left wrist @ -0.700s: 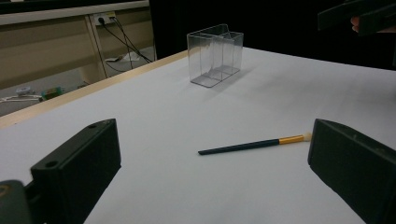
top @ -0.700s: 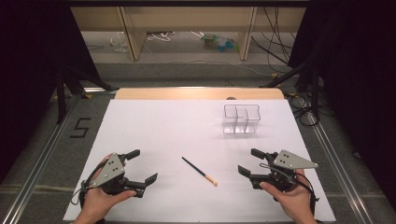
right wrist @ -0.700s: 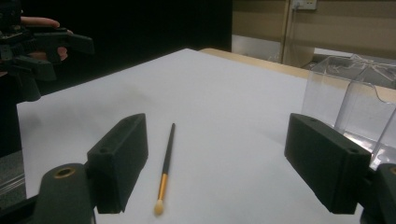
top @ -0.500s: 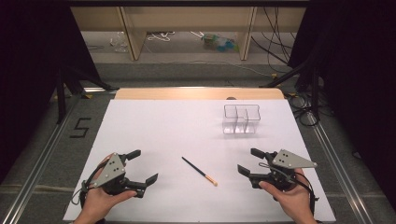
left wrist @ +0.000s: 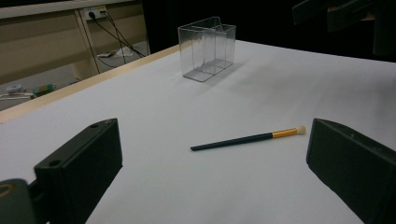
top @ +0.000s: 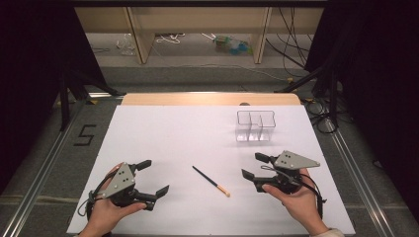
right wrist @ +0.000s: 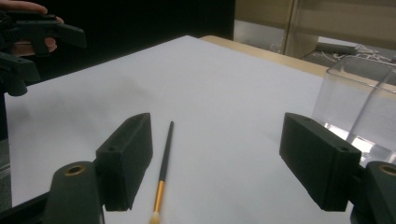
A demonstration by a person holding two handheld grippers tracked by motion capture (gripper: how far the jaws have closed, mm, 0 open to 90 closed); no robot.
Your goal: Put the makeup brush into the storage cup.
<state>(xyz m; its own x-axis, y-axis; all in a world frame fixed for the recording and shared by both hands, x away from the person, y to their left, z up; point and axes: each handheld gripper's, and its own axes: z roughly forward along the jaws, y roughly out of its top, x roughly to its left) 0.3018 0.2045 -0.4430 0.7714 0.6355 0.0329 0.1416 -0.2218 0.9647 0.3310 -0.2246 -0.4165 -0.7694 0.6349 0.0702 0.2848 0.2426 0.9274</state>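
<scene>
A thin black makeup brush (top: 210,180) with a gold ferrule and pale tip lies flat on the white table between my two grippers, also seen as the brush (left wrist: 247,138) and the brush (right wrist: 163,171). A clear plastic divided holder (top: 255,125) stands upright at the back right. My left gripper (top: 153,177) rests near the front left edge, open and empty. My right gripper (top: 255,166) sits at the front right, open and empty, its jaws pointing toward the brush.
The white sheet (top: 168,138) covers the table, with a wooden strip (top: 207,98) along its far edge. Metal rails run down both sides, and a "5" mark (top: 85,135) is on the floor at left. Cables and shelving lie beyond the table.
</scene>
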